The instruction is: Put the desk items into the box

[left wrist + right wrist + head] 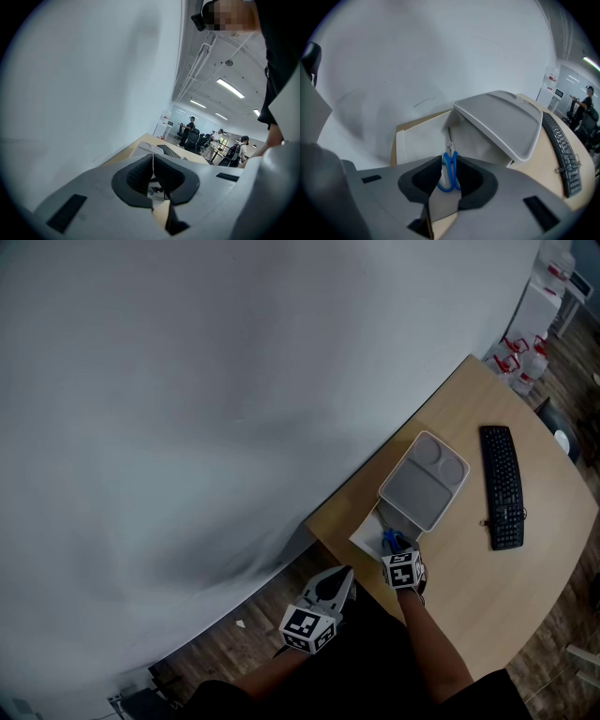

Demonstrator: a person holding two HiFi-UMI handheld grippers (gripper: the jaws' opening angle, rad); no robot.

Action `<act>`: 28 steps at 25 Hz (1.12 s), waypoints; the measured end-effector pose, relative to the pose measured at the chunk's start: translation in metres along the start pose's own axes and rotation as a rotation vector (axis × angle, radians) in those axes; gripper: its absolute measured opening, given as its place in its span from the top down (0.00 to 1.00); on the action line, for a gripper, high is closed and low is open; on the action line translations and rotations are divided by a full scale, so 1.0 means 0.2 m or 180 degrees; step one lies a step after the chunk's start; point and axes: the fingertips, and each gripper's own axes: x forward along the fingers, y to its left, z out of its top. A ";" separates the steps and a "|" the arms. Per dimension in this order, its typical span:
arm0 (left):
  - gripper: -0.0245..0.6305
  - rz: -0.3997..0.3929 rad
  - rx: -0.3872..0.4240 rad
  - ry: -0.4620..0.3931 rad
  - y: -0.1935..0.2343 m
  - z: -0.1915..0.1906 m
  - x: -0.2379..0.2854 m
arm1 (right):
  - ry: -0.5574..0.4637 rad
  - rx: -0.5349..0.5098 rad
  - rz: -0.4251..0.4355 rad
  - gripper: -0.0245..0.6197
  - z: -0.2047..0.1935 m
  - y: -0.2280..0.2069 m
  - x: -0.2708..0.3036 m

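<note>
Blue-handled scissors (449,171) sit between the pads of my right gripper (449,164), which is shut on their handles. The metal blades point away from me, down into the open white box (417,140). In the head view the right gripper (392,542) and the scissors (388,538) are at the box's (367,535) mouth, at the desk's near corner. A grey lid (424,479) leans over the box's far side. My left gripper (343,577) hangs off the desk's edge, shut with nothing in it (153,164).
A black keyboard (502,486) lies on the wooden desk (525,577) to the right of the lid. A pale wall runs along the desk's left edge. Wooden floor and white containers (525,357) show beyond the desk's far end.
</note>
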 end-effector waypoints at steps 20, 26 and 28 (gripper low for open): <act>0.94 -0.0516 -0.0103 -0.0109 -0.16 -0.02 -0.08 | -0.0920 0.0757 -0.0439 0.86 0.04 -0.14 -0.77; 0.94 -0.0784 -0.0046 -0.0098 -0.34 -0.01 -0.06 | -0.1159 0.0919 -0.0665 0.86 -0.03 -0.25 -1.04; 0.94 -0.0898 0.0009 -0.0057 -0.44 -0.01 -0.04 | -0.1268 0.0994 -0.0742 0.86 -0.07 -0.29 -1.16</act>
